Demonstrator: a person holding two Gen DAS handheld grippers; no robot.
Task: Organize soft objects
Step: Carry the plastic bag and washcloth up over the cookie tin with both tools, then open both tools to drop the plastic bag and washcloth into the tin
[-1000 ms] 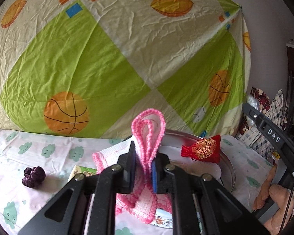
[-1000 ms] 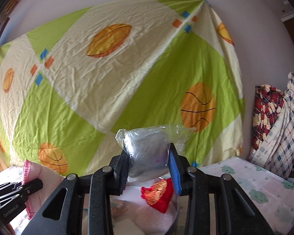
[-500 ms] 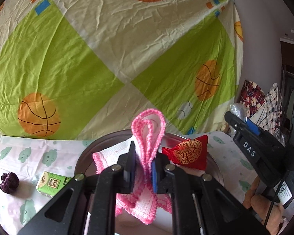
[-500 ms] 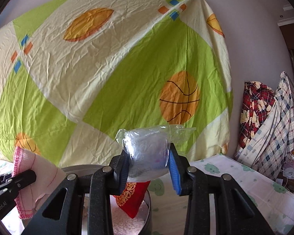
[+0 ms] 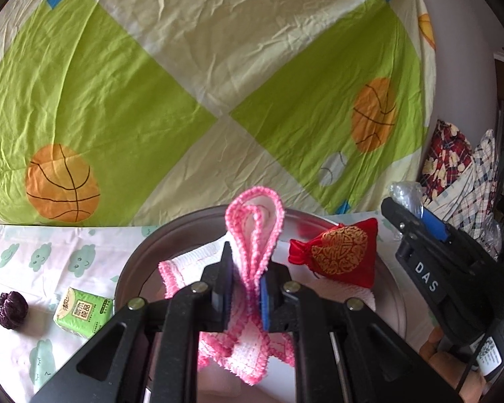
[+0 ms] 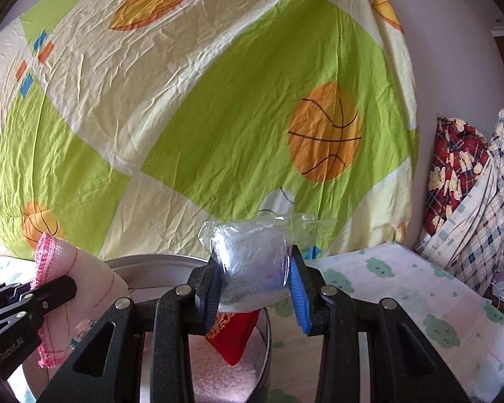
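Pink crochet edging frames the white washcloth [image 5: 253, 231] that the left gripper [image 5: 246, 287] clamps tight between its two pads, the cloth folded into an upright loop above the jaws with its lower corners hanging down over a round metal basin [image 5: 141, 255]. Inside that basin lie a red drawstring pouch with gold embroidery [image 5: 339, 255] and some pale pink fluffy fabric [image 6: 218, 369], the pouch resting toward the basin's right side in the left wrist view. The right gripper [image 6: 256, 288] squeezes a clear plastic bag holding a white fluffy item [image 6: 252, 255], its black and blue pads pressing on either side of the bag; it hangs above the basin's right rim, and the same gripper appears at the right of the left wrist view, just beside the pouch. On the cloud-printed tablecloth [image 5: 50, 262], left of the basin, sit a green tissue pack [image 5: 82, 312] and, farther left and apart from it, a dark purple knitted lump [image 5: 11, 309]. A green and cream sheet with basketball prints [image 6: 218, 100] hangs behind, and plaid fabrics [image 6: 470, 184] are heaped at the right.
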